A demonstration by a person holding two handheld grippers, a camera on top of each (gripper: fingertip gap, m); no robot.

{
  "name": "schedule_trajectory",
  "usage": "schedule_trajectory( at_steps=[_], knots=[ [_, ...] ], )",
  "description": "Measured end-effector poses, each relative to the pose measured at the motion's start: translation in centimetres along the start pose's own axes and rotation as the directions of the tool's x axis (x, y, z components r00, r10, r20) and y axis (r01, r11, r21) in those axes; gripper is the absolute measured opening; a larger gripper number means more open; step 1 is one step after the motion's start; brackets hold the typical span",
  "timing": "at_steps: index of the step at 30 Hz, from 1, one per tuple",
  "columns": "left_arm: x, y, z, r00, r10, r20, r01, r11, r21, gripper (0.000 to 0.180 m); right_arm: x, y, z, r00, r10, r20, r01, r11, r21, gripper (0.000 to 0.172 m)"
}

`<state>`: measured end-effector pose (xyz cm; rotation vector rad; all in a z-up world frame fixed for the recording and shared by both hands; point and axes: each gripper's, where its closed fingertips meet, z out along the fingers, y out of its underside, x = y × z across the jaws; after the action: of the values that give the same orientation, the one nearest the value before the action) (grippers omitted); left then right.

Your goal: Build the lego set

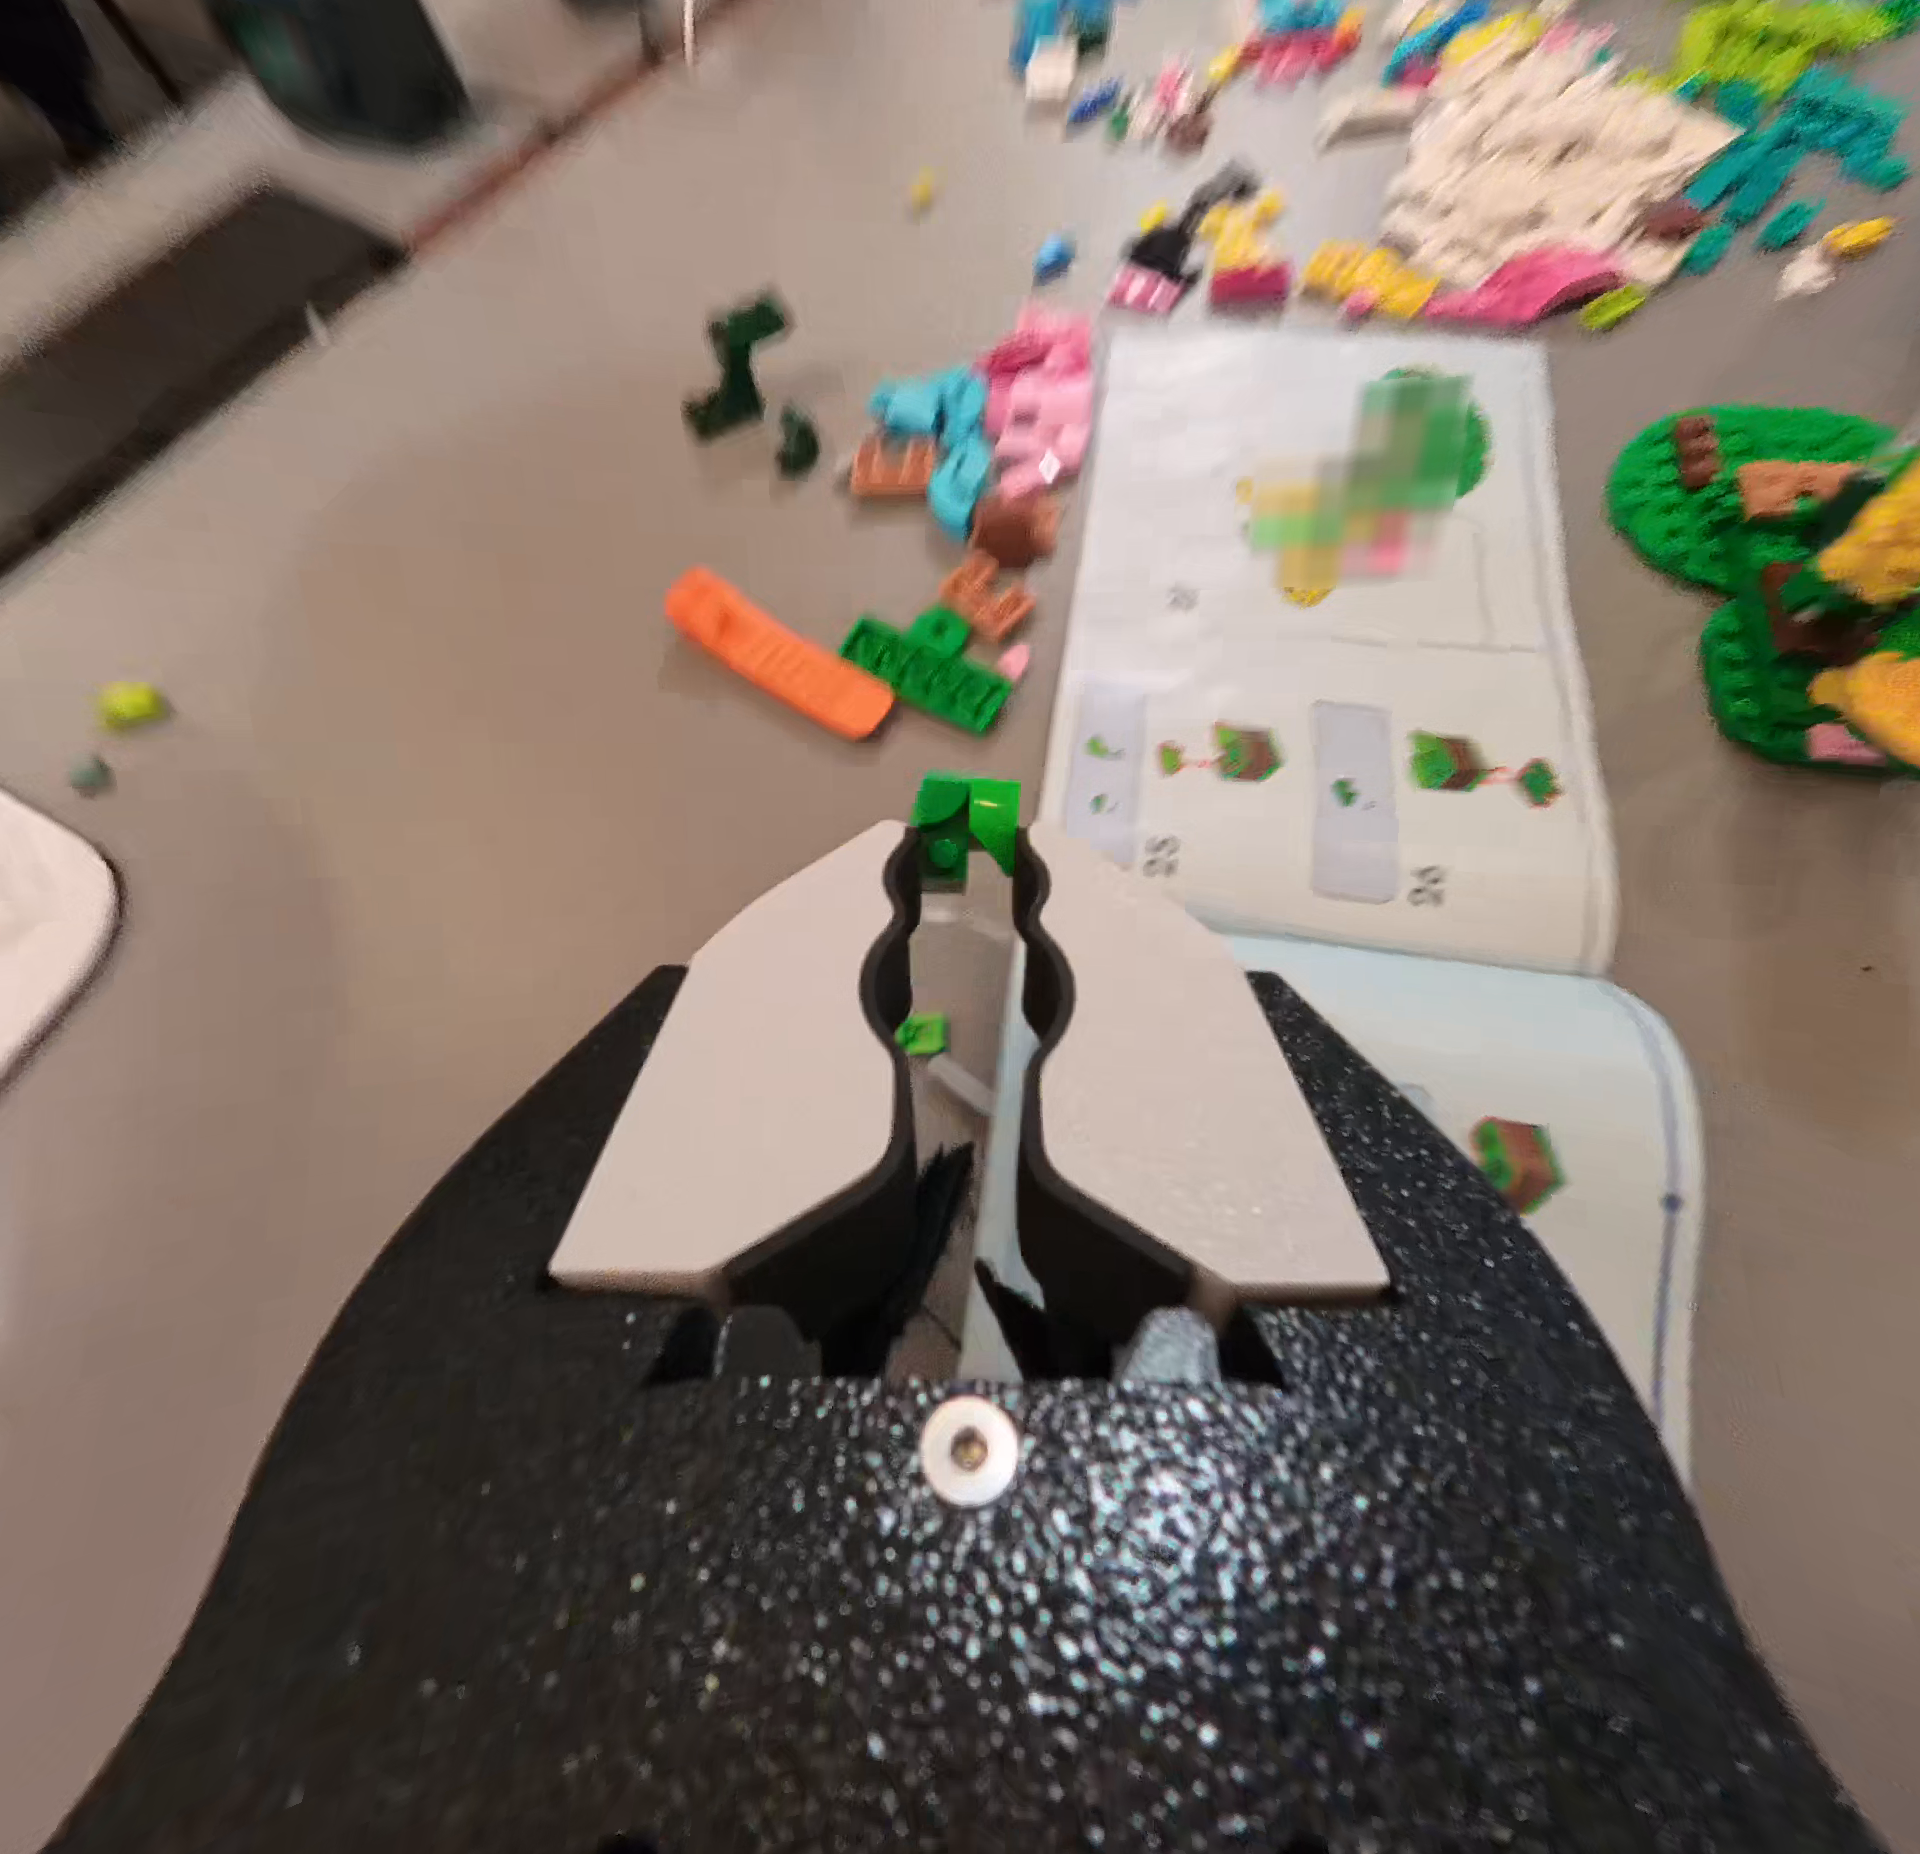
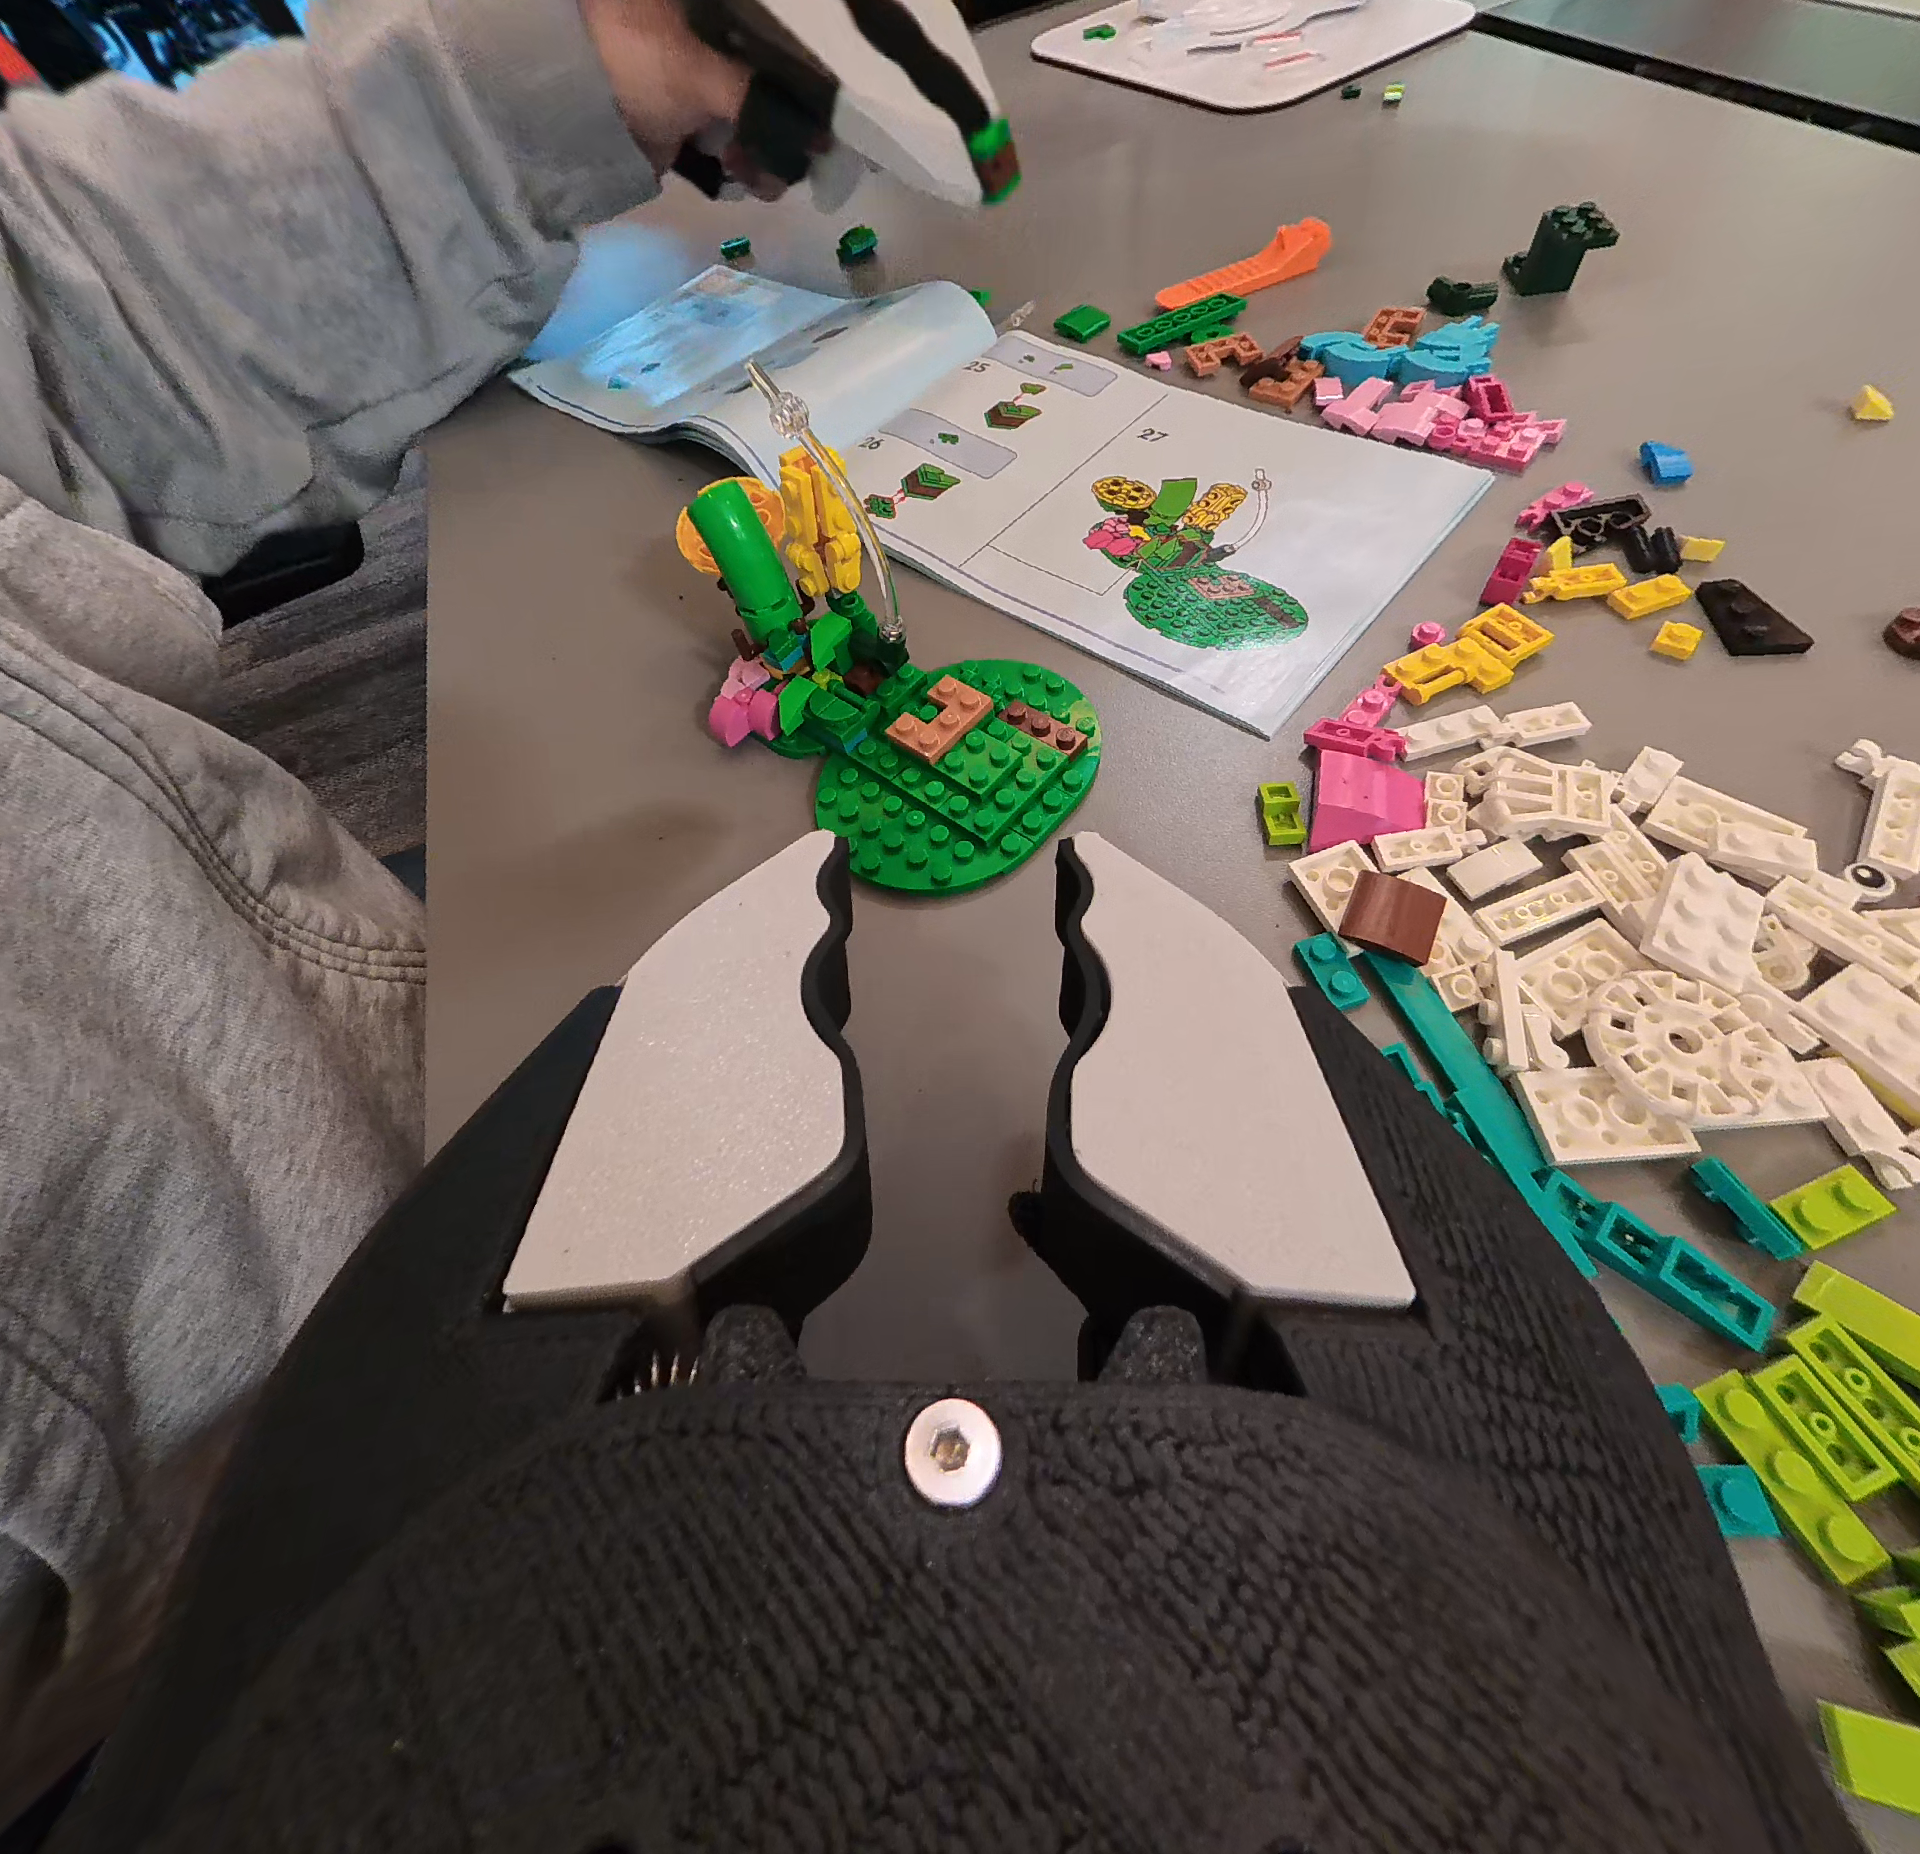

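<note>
The left gripper (image 1: 966,838) pinched a small green brick piece (image 1: 964,812) above the bare grey table (image 1: 416,869), beside the open instruction booklet (image 1: 1320,661). The right gripper (image 2: 951,869) stood spread, bare, just short of the green baseplate model (image 2: 935,776); near the table's edge lay open room.

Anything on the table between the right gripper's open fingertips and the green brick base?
Nothing: the right wrist view shows bare grey table from the right gripper to the green brick base.

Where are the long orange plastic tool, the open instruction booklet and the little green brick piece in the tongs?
Long orange plastic tool (image 1: 774,656): left wrist view, middle of its body.
Open paper instruction booklet (image 2: 1195,557): right wrist view, right-hand page.
Small green brick piece (image 1: 966,817): left wrist view, top face, pinched at the left tongs' tips.
</note>
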<state>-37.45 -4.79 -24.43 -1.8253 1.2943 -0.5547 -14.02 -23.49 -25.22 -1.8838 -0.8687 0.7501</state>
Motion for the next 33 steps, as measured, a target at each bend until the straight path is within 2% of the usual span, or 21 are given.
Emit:
schedule_trajectory(
  at_steps=[1, 3, 5, 8, 10, 13, 16, 18, 20, 25, 27, 29, 31, 33],
  knots=[
    [1.2, -1.1, -0.6, 0.998, 0.055, 0.010, -0.055, 0.996, 0.070, 0.016, 0.0, 0.0, 0.0, 1.000, 0.000, 0.000, 0.000, 1.000, 0.001, 0.036],
    [4.0, -3.1, -1.9, 0.993, 0.118, 0.009, -0.117, 0.970, 0.212, 0.016, 0.0, 0.0, 0.0, 1.000, 0.000, -0.002, 0.000, 1.000, 0.001, 0.036],
    [6.8, -4.9, -3.3, 0.990, 0.132, -0.054, -0.104, 0.928, 0.358, 0.016, 0.0, 0.0, 0.1, 1.000, 0.001, 0.000, -0.001, 1.000, -0.003, 0.036],
    [9.8, -7.3, -6.0, 0.972, 0.107, -0.209, 0.028, 0.832, 0.555, 0.016, 0.0, 0.1, 0.1, 1.000, -0.001, -0.001, 0.001, 1.000, -0.011, 0.036],
    [11.3, -9.0, -8.3, 0.925, 0.103, -0.364, 0.185, 0.717, 0.672, 0.016, 0.0, 0.1, 0.1, 1.000, -0.008, -0.005, 0.008, 1.000, -0.012, 0.036],
    [12.0, -10.0, -9.9, 0.861, 0.103, -0.497, 0.351, 0.587, 0.729, 0.016, 0.0, 0.2, 0.2, 1.000, -0.011, -0.008, 0.011, 1.000, -0.015, 0.036],
    [11.9, -10.6, -11.2, 0.784, 0.114, -0.610, 0.497, 0.473, 0.728, 0.015, 0.0, 0.1, 0.1, 1.000, -0.011, -0.011, 0.010, 1.000, -0.013, 0.036],
    [11.7, -10.7, -11.7, 0.740, 0.122, -0.662, 0.560, 0.433, 0.706, 0.016, 0.0, 0.1, 0.1, 1.000, -0.009, -0.011, 0.009, 1.000, -0.011, 0.036],
    [11.3, -10.7, -12.1, 0.721, 0.124, -0.682, 0.590, 0.407, 0.697, 0.016, 0.0, 0.1, 0.1, 1.000, -0.008, -0.010, 0.008, 1.000, -0.012, 0.036],
    [10.7, -10.4, -12.3, 0.746, 0.087, -0.661, 0.578, 0.410, 0.706, 0.016, 0.0, 0.2, 0.2, 1.000, -0.006, -0.006, 0.006, 1.000, -0.016, 0.036],
    [10.7, -10.2, -12.0, 0.786, 0.049, -0.617, 0.535, 0.446, 0.717, 0.016, 0.0, 0.1, 0.1, 1.000, -0.005, -0.009, 0.005, 1.000, -0.011, 0.036],
    [10.8, -9.7, -11.2, 0.847, 0.000, -0.532, 0.456, 0.515, 0.725, 0.016, 0.0, 0.1, 0.0, 1.000, -0.003, -0.010, 0.003, 1.000, -0.005, 0.036],
    [10.9, -8.7, -9.8, 0.914, -0.041, -0.403, 0.339, 0.623, 0.705, 0.016, 0.1, 0.0, 0.0, 1.000, 0.000, -0.010, 0.000, 1.000, -0.002, 0.036],
    [11.7, -7.4, -8.3, 0.953, -0.034, -0.300, 0.228, 0.734, 0.640, 0.016, 0.1, 0.0, -0.1, 1.000, 0.001, -0.011, -0.001, 1.000, -0.002, 0.036]
  ],
)
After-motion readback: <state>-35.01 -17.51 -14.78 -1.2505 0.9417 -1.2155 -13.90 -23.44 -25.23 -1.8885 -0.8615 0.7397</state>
